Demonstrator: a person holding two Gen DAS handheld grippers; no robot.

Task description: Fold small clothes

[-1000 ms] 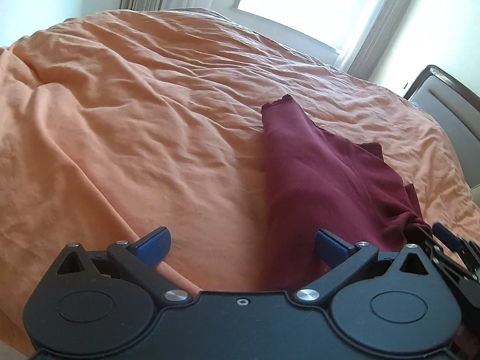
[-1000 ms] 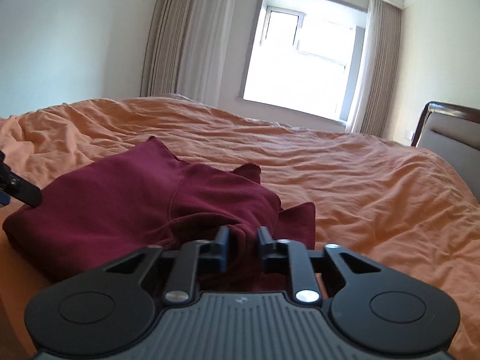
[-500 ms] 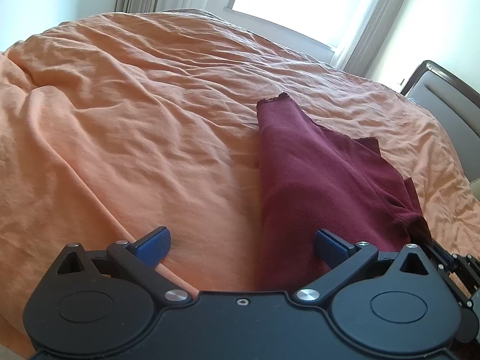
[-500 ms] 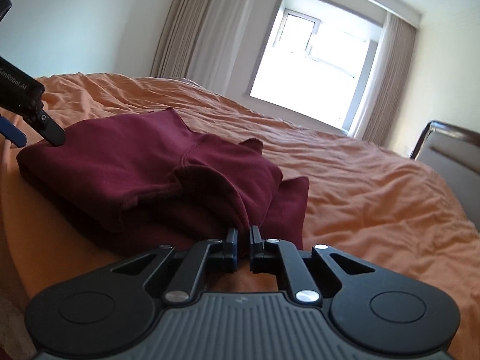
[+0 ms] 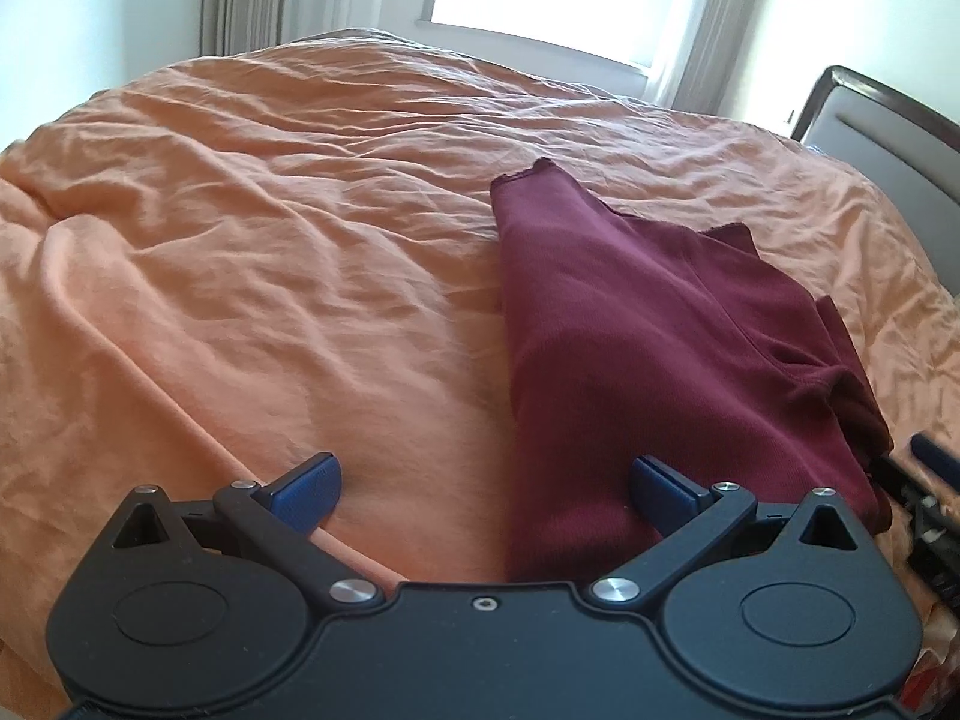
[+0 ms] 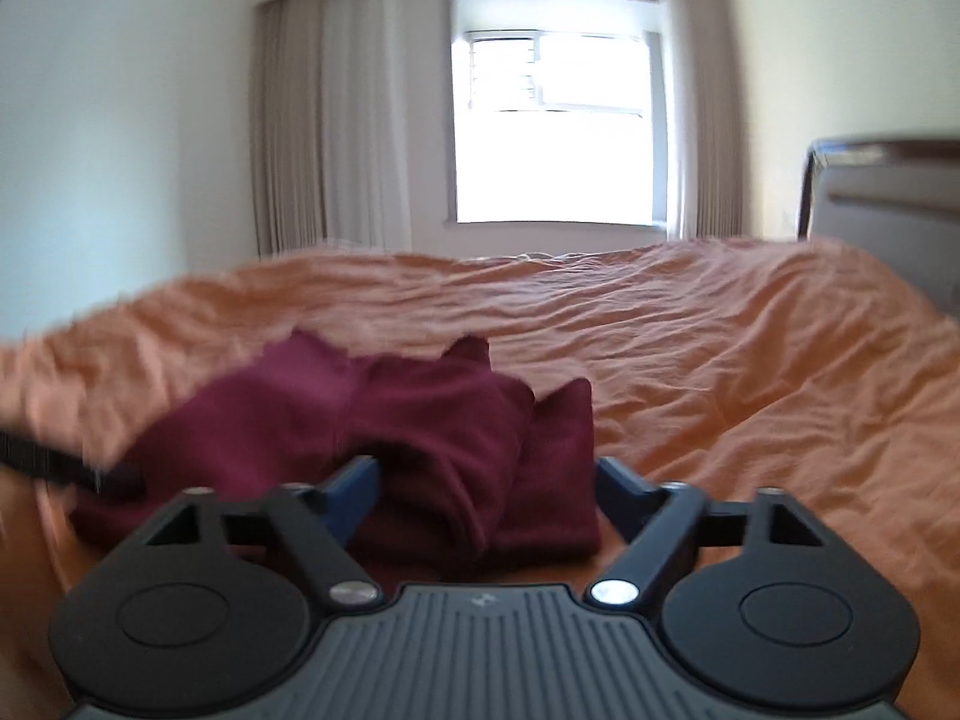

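We see the maroon garment (image 5: 648, 324) lying partly folded on the orange bedspread (image 5: 270, 252), to the right of centre in the left wrist view, one corner pointing toward the window (image 6: 558, 120) and a bunched fold on its right side

Left gripper (image 5: 483, 483): jaws spread wide, nothing pinched. Its right finger pad sits over the near edge of the garment, its left pad over bare bedspread; we cannot tell whether either pad touches the cloth

Right gripper (image 6: 489, 489): jaws opening, already wide. The near folded edge of the garment lies between the blue pads (image 6: 354, 492), but they do not press on it. This view is blurred

In the right wrist view the garment is a low heap just ahead of the fingers. A headboard (image 5: 888, 120) stands at the right end of the bed
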